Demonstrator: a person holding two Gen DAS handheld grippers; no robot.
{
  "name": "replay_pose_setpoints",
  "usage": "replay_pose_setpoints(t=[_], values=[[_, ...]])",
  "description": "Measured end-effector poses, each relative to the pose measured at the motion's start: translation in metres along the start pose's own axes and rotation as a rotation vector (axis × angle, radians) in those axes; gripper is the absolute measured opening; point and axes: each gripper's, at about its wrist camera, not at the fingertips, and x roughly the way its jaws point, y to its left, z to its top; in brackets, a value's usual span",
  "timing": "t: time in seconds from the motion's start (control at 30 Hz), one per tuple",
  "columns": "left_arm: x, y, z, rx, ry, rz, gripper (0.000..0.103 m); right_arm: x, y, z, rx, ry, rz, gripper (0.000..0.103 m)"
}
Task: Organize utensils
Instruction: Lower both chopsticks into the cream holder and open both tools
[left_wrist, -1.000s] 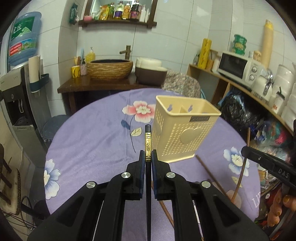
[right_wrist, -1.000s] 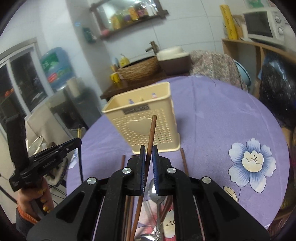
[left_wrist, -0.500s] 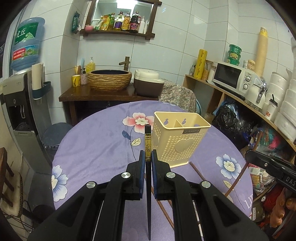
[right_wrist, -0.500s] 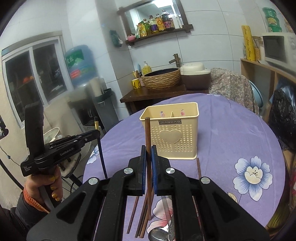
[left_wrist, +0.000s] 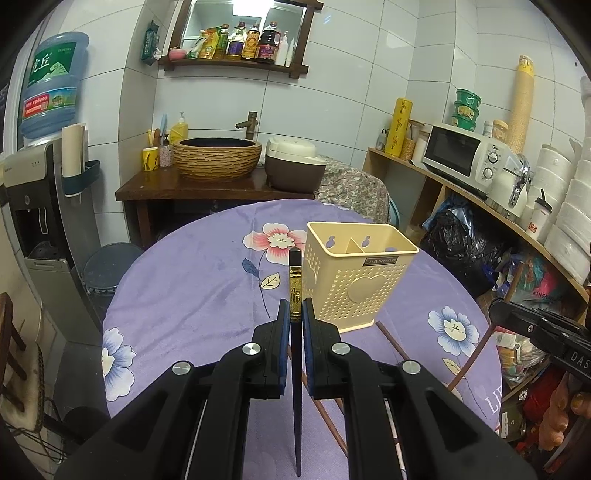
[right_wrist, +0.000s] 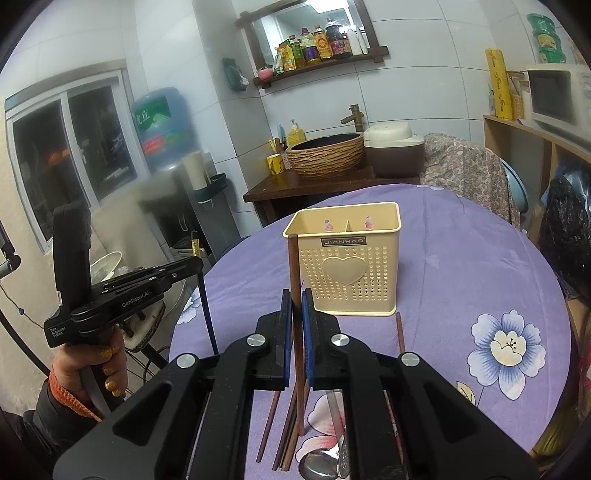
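Left gripper (left_wrist: 295, 314) clamped on black chopstick (left_wrist: 295, 354), held upright, gold-banded end up, thin tip down. Beyond it and slightly right, cream holder (left_wrist: 364, 280) upright on purple table (left_wrist: 192, 295), both compartments seemingly empty. Brown chopstick (left_wrist: 393, 341) flat on cloth just near of holder; others half hidden under the fingers. Right gripper (left_wrist: 535, 328) visible at right edge, off the table side.

Right gripper (right_wrist: 295, 306) closed on brown chopstick (right_wrist: 297, 332), also upright, top end level with holder (right_wrist: 347, 262) rim in the picture, low end above the pile. Holder far and slightly right, divider showing, nothing inside as far as visible. Near edge: loose chopsticks (right_wrist: 284, 435) and spoons (right_wrist: 325, 461) lying on cloth; one more stick (right_wrist: 400, 334) just near of holder, right side. Left gripper (right_wrist: 181, 271) at left, off the table edge, black stick hanging from it.

Judged early: two sticks lifted, none stowed, pile and spoons left to sort.
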Motion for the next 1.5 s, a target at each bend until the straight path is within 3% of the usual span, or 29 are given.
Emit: replay_pose_setpoints(t=[0.33, 0.43, 0.63, 0.77, 0.87, 1.03, 1.27, 1.5], values=[[-0.013, 0.001, 0.015, -0.006, -0.019, -0.035, 0.008, -0.006, -0.004, 0.018, 0.005, -0.018, 0.049, 0.006], [-0.024, -0.001, 0.04, -0.012, -0.059, -0.059, 0.008, -0.014, -0.002, 0.042, -0.015, -0.051, 0.055, 0.006], [-0.046, -0.026, 0.111, 0.014, -0.195, -0.088, 0.008, -0.036, 0.002, 0.128, -0.057, -0.2, -0.011, 0.006], [-0.04, -0.047, 0.156, 0.012, -0.261, -0.082, 0.008, -0.034, -0.003, 0.167, -0.062, -0.263, -0.087, 0.006], [-0.023, -0.058, 0.171, 0.016, -0.291, -0.042, 0.008, -0.019, -0.011, 0.181, -0.051, -0.281, -0.129, 0.006], [0.014, -0.067, 0.162, 0.045, -0.284, 0.033, 0.008, 0.018, -0.027, 0.177, -0.043, -0.262, -0.181, 0.006], [0.07, -0.055, 0.11, 0.02, -0.147, 0.041, 0.008, 0.067, -0.051, 0.14, -0.018, -0.16, -0.215, 0.006], [0.091, -0.046, 0.085, 0.024, -0.054, 0.047, 0.008, 0.088, -0.063, 0.114, -0.007, -0.092, -0.215, 0.006]])
